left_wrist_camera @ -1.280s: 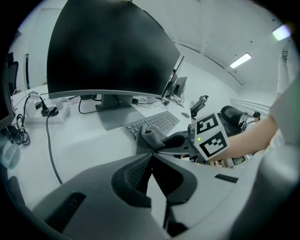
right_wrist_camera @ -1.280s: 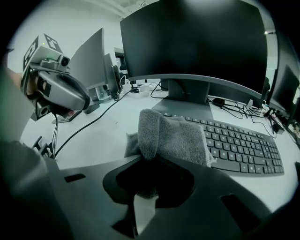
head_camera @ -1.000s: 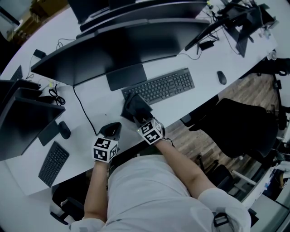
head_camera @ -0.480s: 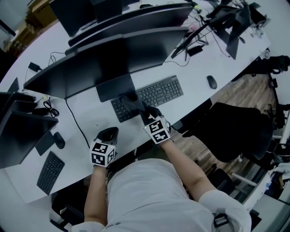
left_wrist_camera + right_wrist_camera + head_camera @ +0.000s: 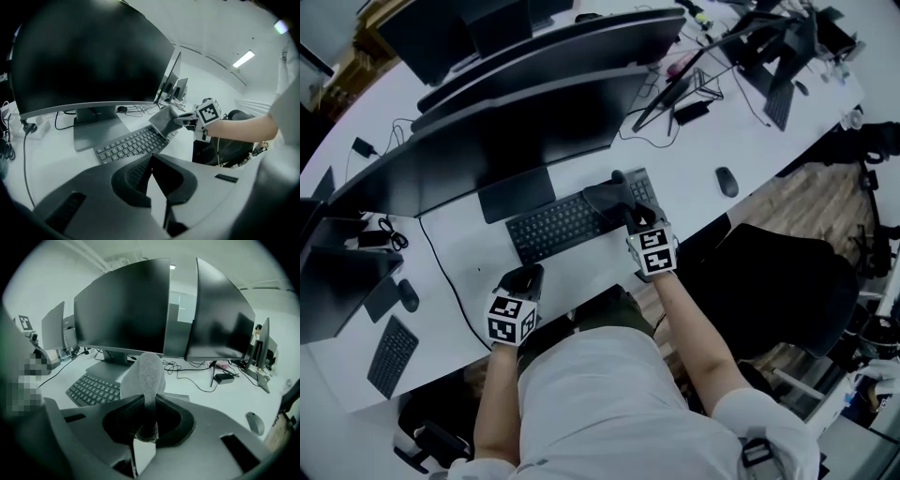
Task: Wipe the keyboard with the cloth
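Head view, right claw (image 5: 624, 208): held in the person's right hand, reaching to the far side of the white bench (image 5: 694, 155), its tips in a dark cloth (image 5: 607, 196).
Head view, cloth: draped over the right end of the black keyboard (image 5: 555, 226), which lies just in front of the monitor (image 5: 516, 122) stand.
Head view, left claw (image 5: 525, 278): at the near edge of the bench, left of the keyboard and apart from it.
Head view, surroundings: a mouse (image 5: 727, 181) lies well to the right of the keyboard.
Left gripper view, left claw (image 5: 152, 160): closed, tips together with nothing between them.
Left gripper view, beyond it: the keyboard (image 5: 131, 144), with the cloth (image 5: 164, 121) hanging from the right claw (image 5: 182, 120) over its far right end.
Right gripper view, right claw (image 5: 146, 413): clamped on a fold of the grey cloth (image 5: 144, 376), which stands up between the jaws.
Right gripper view, keyboard (image 5: 91, 389): to the left, below the cloth.
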`<action>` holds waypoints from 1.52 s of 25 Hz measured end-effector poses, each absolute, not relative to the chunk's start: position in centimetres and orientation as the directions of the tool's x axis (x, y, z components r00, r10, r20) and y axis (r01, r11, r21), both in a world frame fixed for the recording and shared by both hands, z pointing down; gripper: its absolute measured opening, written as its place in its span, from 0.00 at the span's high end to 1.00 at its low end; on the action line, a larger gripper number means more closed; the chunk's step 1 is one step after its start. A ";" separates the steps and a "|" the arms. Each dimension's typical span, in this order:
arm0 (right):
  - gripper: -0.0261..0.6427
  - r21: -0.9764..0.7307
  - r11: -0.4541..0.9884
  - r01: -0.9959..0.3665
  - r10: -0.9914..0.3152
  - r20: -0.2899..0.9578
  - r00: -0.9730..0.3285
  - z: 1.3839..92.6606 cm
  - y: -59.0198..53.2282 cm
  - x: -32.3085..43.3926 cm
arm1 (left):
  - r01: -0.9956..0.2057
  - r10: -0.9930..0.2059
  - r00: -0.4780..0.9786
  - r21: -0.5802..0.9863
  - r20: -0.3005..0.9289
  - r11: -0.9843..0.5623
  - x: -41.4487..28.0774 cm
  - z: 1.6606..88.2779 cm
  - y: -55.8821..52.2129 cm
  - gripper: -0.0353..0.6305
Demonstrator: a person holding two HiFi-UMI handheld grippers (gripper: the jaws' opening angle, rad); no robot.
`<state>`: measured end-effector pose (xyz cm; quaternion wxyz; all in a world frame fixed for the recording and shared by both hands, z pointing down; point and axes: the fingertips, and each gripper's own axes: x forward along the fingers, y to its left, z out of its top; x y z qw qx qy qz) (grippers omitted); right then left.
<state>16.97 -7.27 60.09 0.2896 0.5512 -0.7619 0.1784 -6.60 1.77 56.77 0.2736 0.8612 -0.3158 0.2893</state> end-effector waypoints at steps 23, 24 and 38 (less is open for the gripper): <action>0.88 -0.014 0.153 -0.988 -0.810 0.570 -0.134 55.4 -5.2 30.7 | -0.650 -0.448 0.721 0.290 0.528 -0.703 4.5 51.6 -2.7 0.95; 0.88 -0.020 0.139 -0.990 -0.825 0.551 -0.127 54.1 -4.6 30.5 | -0.636 -0.447 0.734 0.288 0.511 -0.716 4.8 50.8 -2.9 0.95; 0.88 -0.015 0.030 -0.999 -0.957 0.290 -0.033 39.3 6.2 24.8 | -0.439 -0.373 0.876 0.184 0.307 -0.880 5.8 39.8 -1.6 0.95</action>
